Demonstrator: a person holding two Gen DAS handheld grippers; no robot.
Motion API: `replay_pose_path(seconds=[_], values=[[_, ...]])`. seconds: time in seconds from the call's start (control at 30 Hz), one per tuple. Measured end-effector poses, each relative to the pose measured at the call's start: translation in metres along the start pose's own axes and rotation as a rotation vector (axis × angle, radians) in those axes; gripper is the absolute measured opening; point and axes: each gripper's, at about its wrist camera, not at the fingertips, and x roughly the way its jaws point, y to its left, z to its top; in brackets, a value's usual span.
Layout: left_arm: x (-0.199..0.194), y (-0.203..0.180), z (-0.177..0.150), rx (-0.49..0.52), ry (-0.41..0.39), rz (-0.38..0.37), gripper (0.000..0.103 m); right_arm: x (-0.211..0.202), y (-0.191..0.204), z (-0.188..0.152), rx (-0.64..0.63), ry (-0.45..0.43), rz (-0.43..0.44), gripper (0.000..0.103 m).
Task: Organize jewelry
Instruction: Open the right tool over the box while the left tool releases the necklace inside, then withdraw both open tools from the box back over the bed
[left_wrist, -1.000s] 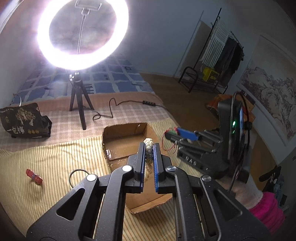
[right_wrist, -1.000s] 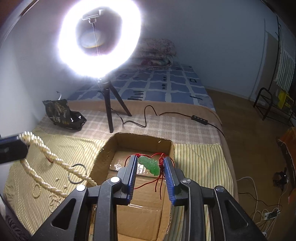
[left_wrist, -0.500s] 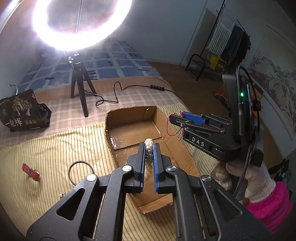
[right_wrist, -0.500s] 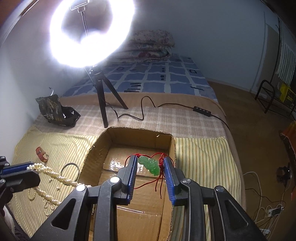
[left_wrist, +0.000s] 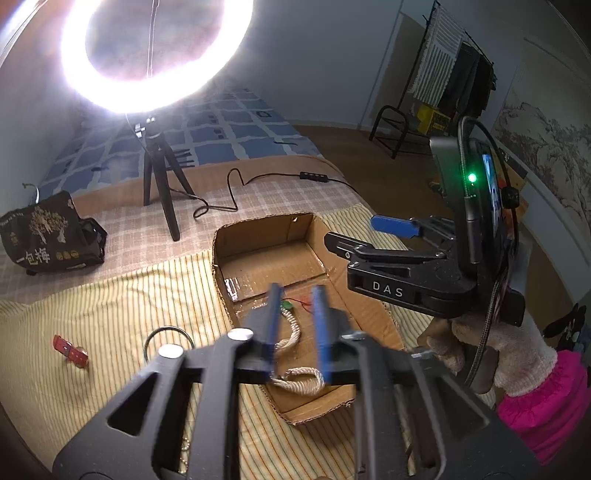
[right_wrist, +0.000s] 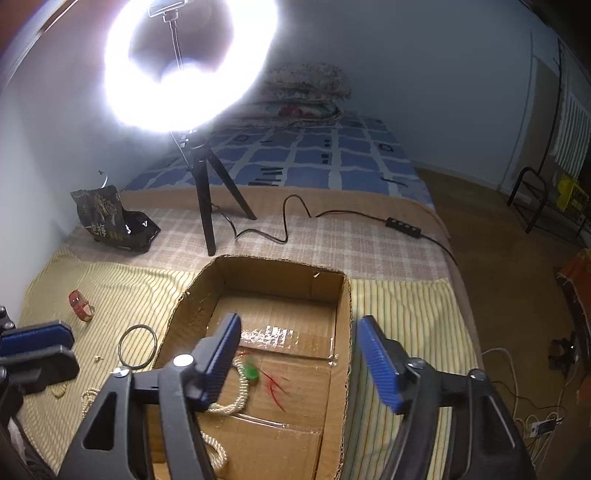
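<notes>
Pearl strand (right_wrist: 236, 398) and green pendant (right_wrist: 252, 373) lie inside cardboard box (right_wrist: 343, 332); both hand-held grippers (left_wrist: 295, 325) (right_wrist: 299, 354) released, empty; bangle (right_wrist: 137, 345) and red clasp (right_wrist: 80, 305) left outside box.

Likely a bedroom — bed (right_wrist: 332, 155), pillows (right_wrist: 306, 88).

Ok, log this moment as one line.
left hand-held gripper: open | right hand-held gripper: open | pearl necklace and green pendant: in cardboard box | bangle, red strap: on striped cloth
</notes>
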Motion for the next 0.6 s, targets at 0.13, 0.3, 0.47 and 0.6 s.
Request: replay_pose_path(seconds=[0.13,0.3,0.47,0.6], values=[[-0.007,-0.004,-0.002,0.024,-0.017,0.014,0.043,-0.005,0.001,0.001,0.002,-0.008,-0.02,0.082],[-0.016,-0.005,-0.004,0.028,-0.026,0.018,0.043,-0.015,0.003,0.001,0.005,-0.013,-0.028,0.084],[-0.032,0.0,-0.006,0.02,-0.044,0.026,0.043,-0.029,0.009,0.0,0.0,-0.027,-0.031,0.084],[-0.049,0.008,-0.01,0.009,-0.059,0.038,0.043,-0.045,0.017,-0.001,0.009,-0.042,-0.022,0.084]])
